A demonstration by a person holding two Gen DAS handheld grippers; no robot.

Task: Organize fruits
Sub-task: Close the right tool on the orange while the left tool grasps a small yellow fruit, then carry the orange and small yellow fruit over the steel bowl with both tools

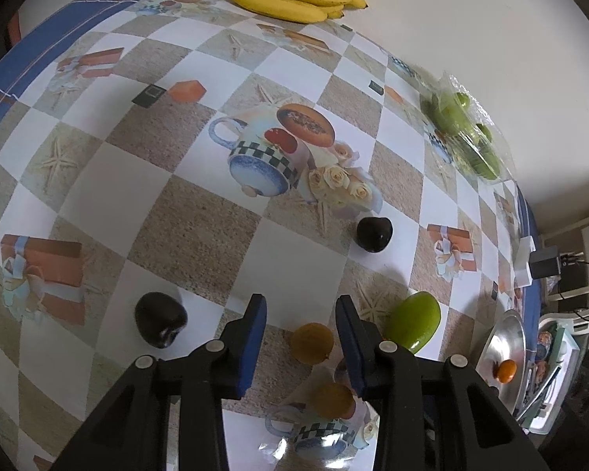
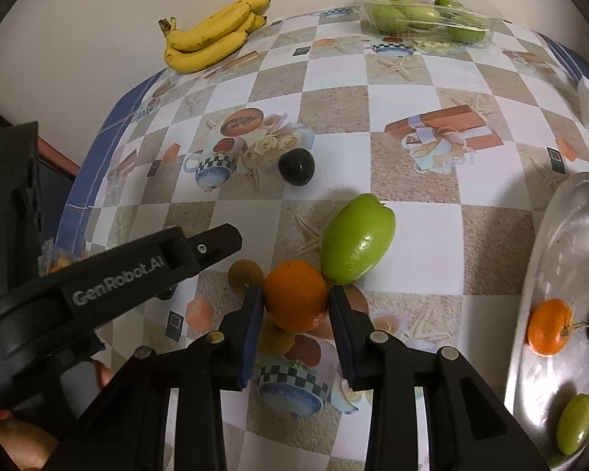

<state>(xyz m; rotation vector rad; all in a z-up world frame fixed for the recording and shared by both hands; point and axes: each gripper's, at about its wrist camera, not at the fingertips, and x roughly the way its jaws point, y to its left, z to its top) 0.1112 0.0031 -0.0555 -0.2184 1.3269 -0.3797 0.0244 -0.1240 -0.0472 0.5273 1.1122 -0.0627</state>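
Note:
My right gripper (image 2: 295,295) is shut on an orange (image 2: 294,286), its blue pads pressed on both sides just above the table. A big green fruit (image 2: 357,239) lies touching the orange at its far right. My left gripper (image 1: 301,302) stands open with nothing pressed between its pads. It hovers over a small brown fruit (image 1: 312,343) on the cloth. A second brown fruit (image 1: 331,400) lies nearer. Two dark plums (image 1: 374,234) (image 1: 160,325) sit on the chequered tablecloth. The metal plate (image 2: 561,235) at right holds a tangerine (image 2: 549,325) and a green fruit (image 2: 575,424).
Bananas (image 2: 212,35) lie at the far edge by the wall. A clear plastic box of green fruits (image 2: 424,15) stands at the far right. My left gripper's finger (image 2: 216,245) reaches in close to the left of the orange. Clutter lies beyond the table's right edge (image 1: 526,235).

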